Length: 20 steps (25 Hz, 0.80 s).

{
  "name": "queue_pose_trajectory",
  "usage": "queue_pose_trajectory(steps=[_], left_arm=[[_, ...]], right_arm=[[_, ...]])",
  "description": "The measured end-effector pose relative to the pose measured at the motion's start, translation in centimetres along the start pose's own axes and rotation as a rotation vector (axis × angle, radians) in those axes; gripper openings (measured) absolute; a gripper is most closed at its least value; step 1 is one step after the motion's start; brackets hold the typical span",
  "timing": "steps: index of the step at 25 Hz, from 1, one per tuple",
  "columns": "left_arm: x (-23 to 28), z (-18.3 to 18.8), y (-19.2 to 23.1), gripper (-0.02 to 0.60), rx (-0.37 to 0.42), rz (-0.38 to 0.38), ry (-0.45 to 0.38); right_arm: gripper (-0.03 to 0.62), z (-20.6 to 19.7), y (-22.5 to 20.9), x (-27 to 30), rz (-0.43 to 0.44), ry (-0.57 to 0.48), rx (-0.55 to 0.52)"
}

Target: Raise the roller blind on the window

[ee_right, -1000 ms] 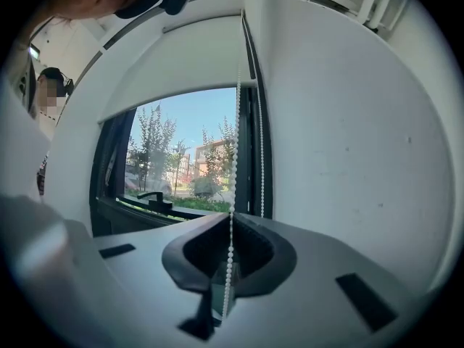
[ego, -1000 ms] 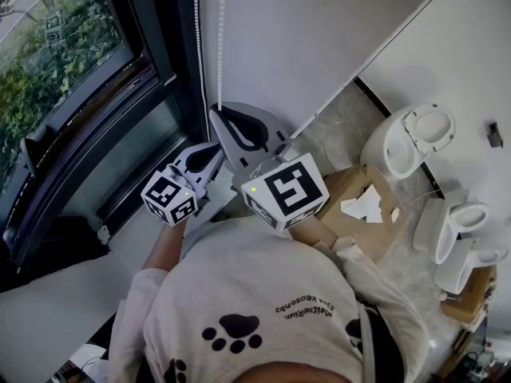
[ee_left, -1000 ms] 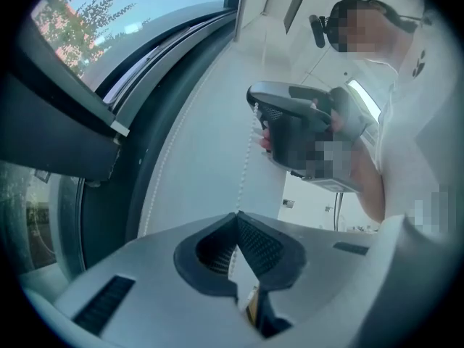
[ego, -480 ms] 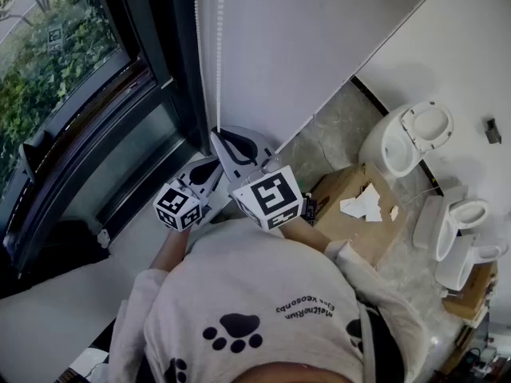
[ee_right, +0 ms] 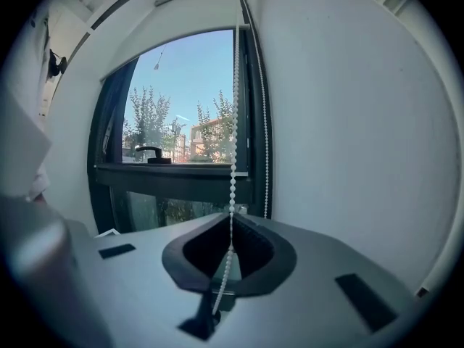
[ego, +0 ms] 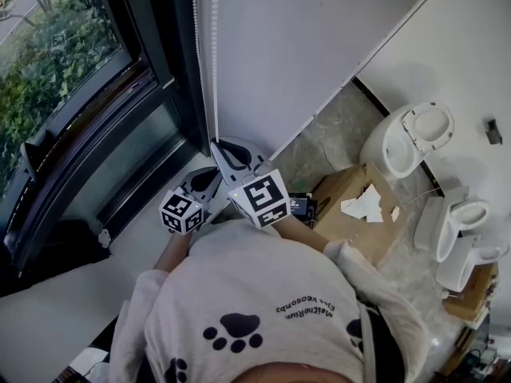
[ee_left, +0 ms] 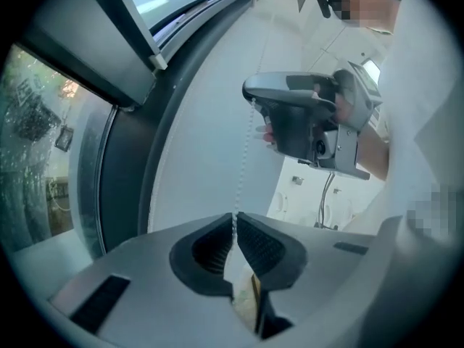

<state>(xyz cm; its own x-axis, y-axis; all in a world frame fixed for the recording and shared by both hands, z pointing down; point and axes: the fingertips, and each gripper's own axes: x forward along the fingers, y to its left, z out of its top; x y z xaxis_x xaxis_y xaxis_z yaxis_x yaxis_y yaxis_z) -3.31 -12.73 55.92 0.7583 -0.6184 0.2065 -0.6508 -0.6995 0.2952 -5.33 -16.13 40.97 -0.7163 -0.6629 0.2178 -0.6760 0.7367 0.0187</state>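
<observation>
Both grippers sit lower in the head view than a second ago, cubes closer to the person's chest, bead chain (ego: 214, 70) drawn down with them.

Left gripper (ee_left: 234, 227): jaws pressed together, pinching the chain between the ribbed pads. Right gripper (ee_right: 230, 227): same, jaws pressed together on the chain, with loose beads trailing below the pads. The right one is ahead of and above the left (I can't tell if both are on one strand; a second strand hangs just beside).

Why held so, my read: the thin beads slip unless clamped tight, and two grips close together share the downward haul that should wind up the blind.

The chain hangs along the white wall (ego: 319, 46), just beside the dark window frame (ego: 160, 62). Window glass (ee_right: 188, 100) shows uncovered, trees and sky visible. The blind fabric itself isn't clear in any view.

Writing: the shirt (ego: 263, 309) has paw prints and a line of print, upside down and too small to read. Cubes carry square markers only. Cardboard box (ego: 351, 206) shows no legible label.
</observation>
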Motion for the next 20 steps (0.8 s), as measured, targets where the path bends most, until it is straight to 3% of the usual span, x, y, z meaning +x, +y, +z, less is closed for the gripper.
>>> queue_pose_trajectory(steps=[1,2,3,7,12,20], left_arm=[[0.0,0.1,-0.1,0.031,0.016,-0.003,0.011],[-0.1,0.4,-0.3,0.125,0.024,-0.007,0.014],[-0.3,0.9,-0.4,0.153,0.021,-0.014,0.006],[-2.1,5.8,-0.6,0.153,-0.009,-0.021,-0.109],[-5.2,14.8,-1.0,0.152,0.056,-0.021,-0.240],[-7.0,25.3,-4.1,0.144,0.207,-0.054,-0.274]], right_arm=[[0.012,0.0,0.0,0.0,0.001,-0.001,0.000],[0.012,0.1,-0.1,0.0,0.001,-0.001,0.001],[0.012,0.1,-0.2,0.0,0.000,-0.002,0.002],[0.013,0.1,-0.5,-0.2,-0.003,-0.007,0.004],[0.012,0.1,-0.5,-0.2,-0.004,-0.012,0.006],[0.012,0.2,-0.1,-0.1,0.000,-0.018,-0.001]])
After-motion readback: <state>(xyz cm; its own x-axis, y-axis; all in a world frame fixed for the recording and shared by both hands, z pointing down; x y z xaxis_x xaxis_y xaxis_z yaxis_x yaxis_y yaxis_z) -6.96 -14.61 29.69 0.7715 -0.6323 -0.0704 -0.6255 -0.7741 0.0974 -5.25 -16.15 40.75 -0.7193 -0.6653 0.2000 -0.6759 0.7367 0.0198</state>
